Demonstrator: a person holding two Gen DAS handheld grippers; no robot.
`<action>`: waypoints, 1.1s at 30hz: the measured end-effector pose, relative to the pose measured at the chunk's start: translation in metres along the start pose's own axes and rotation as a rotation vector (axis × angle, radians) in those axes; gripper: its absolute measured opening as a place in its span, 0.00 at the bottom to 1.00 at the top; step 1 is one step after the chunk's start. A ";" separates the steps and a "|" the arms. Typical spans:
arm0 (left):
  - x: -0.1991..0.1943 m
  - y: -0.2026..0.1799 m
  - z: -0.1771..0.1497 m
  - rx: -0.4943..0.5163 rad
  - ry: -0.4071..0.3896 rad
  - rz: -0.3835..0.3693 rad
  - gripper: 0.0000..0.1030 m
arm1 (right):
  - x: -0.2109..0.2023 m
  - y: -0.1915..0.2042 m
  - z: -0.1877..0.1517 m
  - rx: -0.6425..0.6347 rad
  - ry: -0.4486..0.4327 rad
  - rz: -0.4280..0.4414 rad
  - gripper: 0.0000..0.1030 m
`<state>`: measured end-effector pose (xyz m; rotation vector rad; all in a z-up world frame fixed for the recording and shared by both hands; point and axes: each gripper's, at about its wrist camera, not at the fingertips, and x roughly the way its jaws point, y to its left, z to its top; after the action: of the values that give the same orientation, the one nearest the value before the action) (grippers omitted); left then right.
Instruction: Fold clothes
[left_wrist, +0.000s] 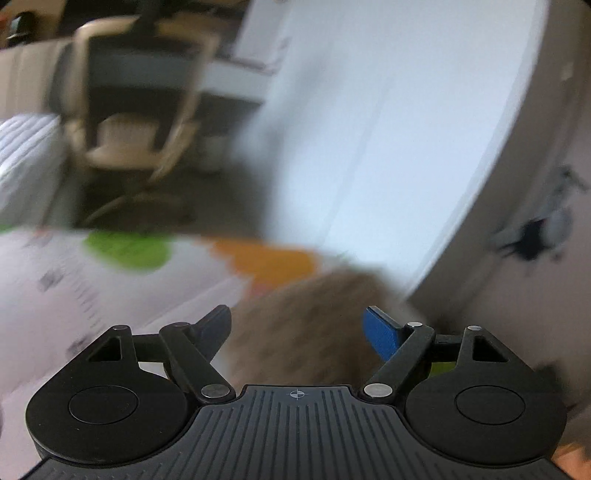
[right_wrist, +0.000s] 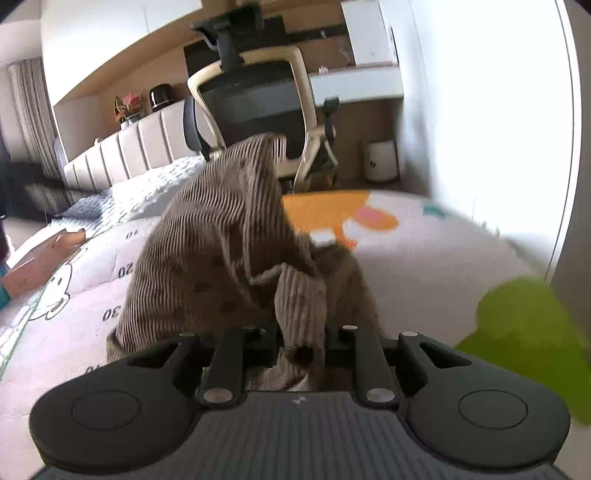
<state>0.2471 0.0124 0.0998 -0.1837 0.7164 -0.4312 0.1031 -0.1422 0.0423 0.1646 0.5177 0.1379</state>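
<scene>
Brown ribbed garment (right_wrist: 236, 251) is seen heaped on the printed bed cover (right_wrist: 424, 258), rising in a peak ahead of the right gripper (right_wrist: 301, 347), whose jaws are clenched on a fold of the cloth. In the blurred left wrist view the same garment (left_wrist: 306, 332) lies just ahead of and between the jaws of the left gripper (left_wrist: 299, 328), which are spread wide and released, with no pad seen pressing on the fabric. An office chair (right_wrist: 258, 99) is seen beyond the bed, well past the jaws. A small white bin (right_wrist: 382, 160) stands to its right.
</scene>
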 end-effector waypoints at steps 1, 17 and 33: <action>0.007 0.009 -0.010 -0.020 0.029 0.010 0.79 | -0.006 0.002 0.006 -0.015 -0.020 -0.007 0.27; 0.063 -0.013 -0.061 0.096 0.086 0.061 0.82 | 0.113 0.012 0.059 -0.274 0.143 -0.104 0.59; 0.027 0.032 -0.101 0.054 0.145 0.026 0.90 | 0.129 -0.014 0.040 -0.227 0.122 -0.167 0.73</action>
<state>0.2078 0.0273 -0.0005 -0.0928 0.8477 -0.4417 0.2355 -0.1386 0.0114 -0.1096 0.6310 0.0432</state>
